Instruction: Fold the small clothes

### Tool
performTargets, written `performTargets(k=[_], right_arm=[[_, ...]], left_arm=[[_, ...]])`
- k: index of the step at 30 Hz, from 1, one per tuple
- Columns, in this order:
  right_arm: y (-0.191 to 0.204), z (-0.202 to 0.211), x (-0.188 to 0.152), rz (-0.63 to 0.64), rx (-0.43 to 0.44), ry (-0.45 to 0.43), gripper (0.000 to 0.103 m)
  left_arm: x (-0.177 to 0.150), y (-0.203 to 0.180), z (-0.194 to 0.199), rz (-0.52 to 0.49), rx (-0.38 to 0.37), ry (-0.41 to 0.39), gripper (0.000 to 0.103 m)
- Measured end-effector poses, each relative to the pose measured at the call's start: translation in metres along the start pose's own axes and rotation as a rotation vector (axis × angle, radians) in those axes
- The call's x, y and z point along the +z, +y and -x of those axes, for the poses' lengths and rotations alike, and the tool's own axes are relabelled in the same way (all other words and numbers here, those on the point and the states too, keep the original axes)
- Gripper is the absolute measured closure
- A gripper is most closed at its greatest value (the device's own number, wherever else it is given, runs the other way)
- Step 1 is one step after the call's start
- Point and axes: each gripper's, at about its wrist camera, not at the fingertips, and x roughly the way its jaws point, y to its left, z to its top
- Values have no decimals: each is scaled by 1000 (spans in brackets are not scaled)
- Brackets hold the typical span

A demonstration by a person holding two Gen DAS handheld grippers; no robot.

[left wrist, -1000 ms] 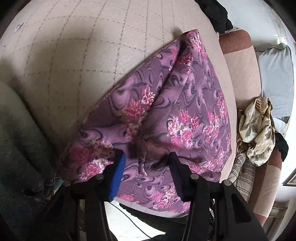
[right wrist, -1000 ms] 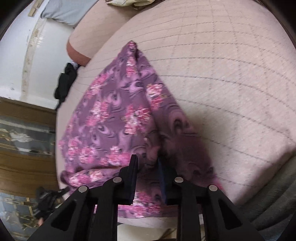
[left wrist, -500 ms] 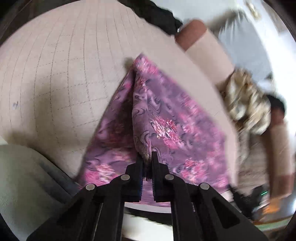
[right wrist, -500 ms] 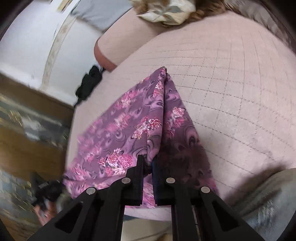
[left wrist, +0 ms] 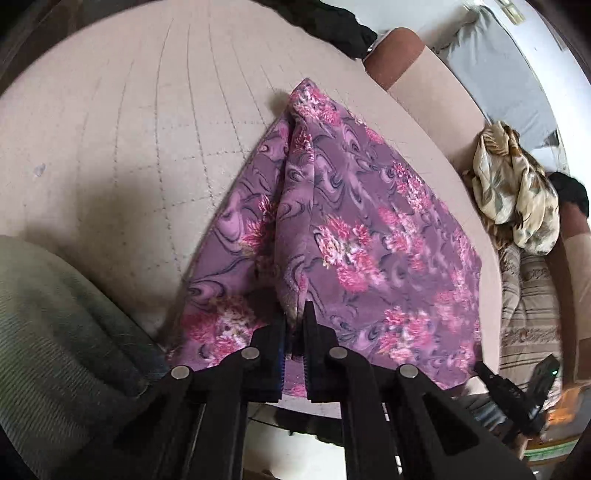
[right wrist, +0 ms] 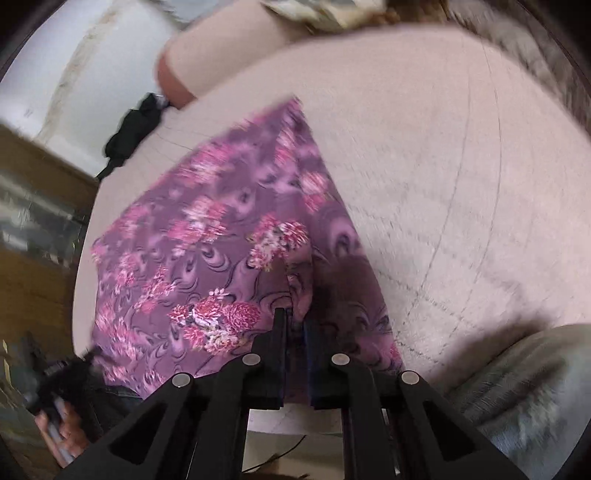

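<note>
A purple flowered cloth (left wrist: pixel 369 229) lies on a quilted beige cushion (left wrist: pixel 129 129), its near edge lifted at two spots into peaked ridges. The left gripper (left wrist: pixel 294 321) is clamped on one pinch of the fabric, its jaws drawn together with the cloth pressed between them. The right gripper (right wrist: pixel 295 325) pinches the same cloth (right wrist: pixel 207 236) near its own side, jaws likewise closed on a fold, seen through some motion blur. The far corner of the cloth rests flat on the cushion (right wrist: pixel 443 166). A cream patterned garment (left wrist: pixel 517 192) sits heaped on the sofa beyond the cushion's edge, well apart from the cloth, and a dark garment (left wrist: pixel 332 26) lies at the cushion's far rim.
</note>
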Motion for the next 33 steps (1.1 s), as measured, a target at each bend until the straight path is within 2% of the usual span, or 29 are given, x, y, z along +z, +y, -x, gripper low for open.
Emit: performTargets(k=[4, 7, 11, 14, 17, 19, 21, 23, 25, 26, 27, 28, 29, 30, 31, 33], right_arm=[[-5, -23, 4, -10, -50, 65, 95], [5, -9, 4, 40, -84, 17, 95], [7, -20, 1, 65, -129, 51, 95], [9, -7, 1, 77, -127, -1, 95], [9, -24, -3, 72, -146, 57, 94], [10, -26, -2, 78, -163, 64, 94], [10, -23, -3, 83, -175, 52, 80], [9, -17, -3, 72, -161, 40, 75], [11, 6, -3, 62, -100, -45, 74], [12, 19, -3, 59, -66, -85, 68], [18, 39, -4, 61, -17, -145, 55], [24, 51, -4, 72, 8, -184, 46], [32, 62, -4, 85, 25, -215, 32], [44, 72, -3, 107, 51, -239, 27], [62, 74, 0, 129, 80, -242, 27], [94, 69, 9, 173, 145, -210, 26]], left_arm=[[-2, -15, -19, -92, 115, 37, 96], [-5, -20, -9, -114, 118, -5, 95], [-3, -22, -21, -91, 137, 28, 95], [-5, -26, -9, -110, 118, -27, 95], [-4, -27, -23, -106, 142, 19, 94], [-1, -23, -28, -84, 161, 37, 88], [0, -23, -27, -84, 157, 40, 87], [0, -24, -22, -84, 156, 33, 87], [0, -19, 2, -74, 127, -40, 85], [0, -15, 16, -74, 101, -79, 74], [3, -15, 30, -79, 86, -116, 57], [7, -15, 44, -83, 93, -157, 49], [12, -14, 56, -77, 114, -199, 39], [17, -16, 60, -74, 131, -215, 36], [27, -17, 61, -87, 169, -206, 35], [41, -18, 51, -119, 189, -156, 34]])
